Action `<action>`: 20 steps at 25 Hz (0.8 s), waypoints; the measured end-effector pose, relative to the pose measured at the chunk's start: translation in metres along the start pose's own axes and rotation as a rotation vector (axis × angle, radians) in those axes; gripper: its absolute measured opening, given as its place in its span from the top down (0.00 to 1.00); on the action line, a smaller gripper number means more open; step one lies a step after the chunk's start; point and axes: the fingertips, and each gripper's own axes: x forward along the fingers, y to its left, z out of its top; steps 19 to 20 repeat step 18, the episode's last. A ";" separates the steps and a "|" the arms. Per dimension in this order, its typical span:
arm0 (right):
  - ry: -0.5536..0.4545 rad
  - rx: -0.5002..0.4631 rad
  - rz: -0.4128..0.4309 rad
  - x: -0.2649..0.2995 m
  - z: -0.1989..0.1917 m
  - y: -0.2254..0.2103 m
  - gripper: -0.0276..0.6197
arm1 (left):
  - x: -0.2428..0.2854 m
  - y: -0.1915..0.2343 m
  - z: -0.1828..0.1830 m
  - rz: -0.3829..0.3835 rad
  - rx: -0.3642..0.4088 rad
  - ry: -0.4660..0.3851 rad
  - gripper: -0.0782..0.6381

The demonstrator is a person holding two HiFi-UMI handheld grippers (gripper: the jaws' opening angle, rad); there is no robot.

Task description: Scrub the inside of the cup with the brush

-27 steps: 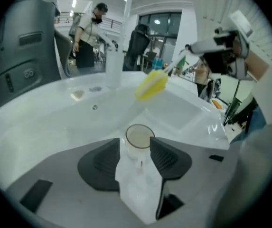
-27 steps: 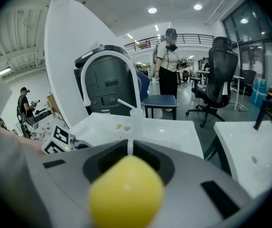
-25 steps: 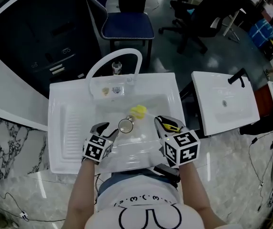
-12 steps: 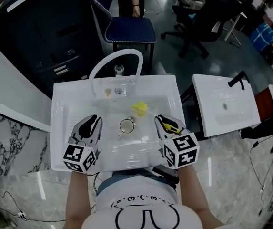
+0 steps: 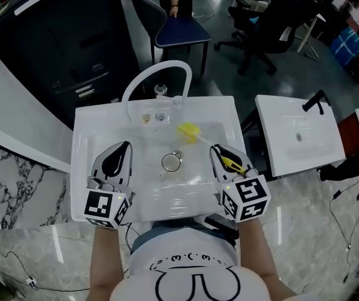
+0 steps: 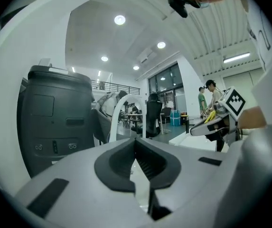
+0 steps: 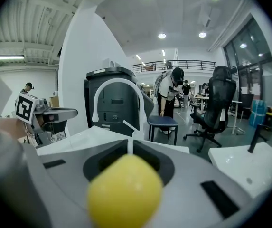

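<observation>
A small clear cup (image 5: 171, 162) stands alone in the basin of the white sink (image 5: 85, 168). My left gripper (image 5: 125, 146) hovers over the sink's left part, well left of the cup. Its jaws have just been closing and now meet with nothing between them, as the left gripper view (image 6: 136, 139) shows. My right gripper (image 5: 220, 150) is to the right of the cup, shut on the brush's yellow handle (image 5: 230, 162). The yellow brush head (image 5: 188, 131) sticks out beyond the cup, above the basin. In the right gripper view the handle's end (image 7: 125, 191) fills the space before the jaws (image 7: 130, 144).
A white arched faucet (image 5: 158, 69) rises at the back of the sink. A second white sink (image 5: 298, 137) stands to the right. Behind are a blue chair (image 5: 182, 33), a black machine (image 5: 54, 36) and a person standing.
The left gripper drew away from the cup to the left, rose and shut empty. The cup stayed in the basin. The right gripper lifted a little with the brush.
</observation>
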 end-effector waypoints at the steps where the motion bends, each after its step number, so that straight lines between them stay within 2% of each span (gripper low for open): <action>1: -0.008 -0.008 -0.003 -0.001 0.002 0.001 0.89 | -0.001 0.000 0.002 0.006 0.007 -0.004 0.87; 8: -0.058 -0.047 -0.018 -0.011 0.016 0.002 0.89 | -0.004 0.001 0.014 0.047 0.030 -0.026 0.87; 20: -0.074 -0.060 -0.017 -0.019 0.023 0.005 0.89 | -0.005 -0.006 0.026 0.060 0.034 -0.063 0.87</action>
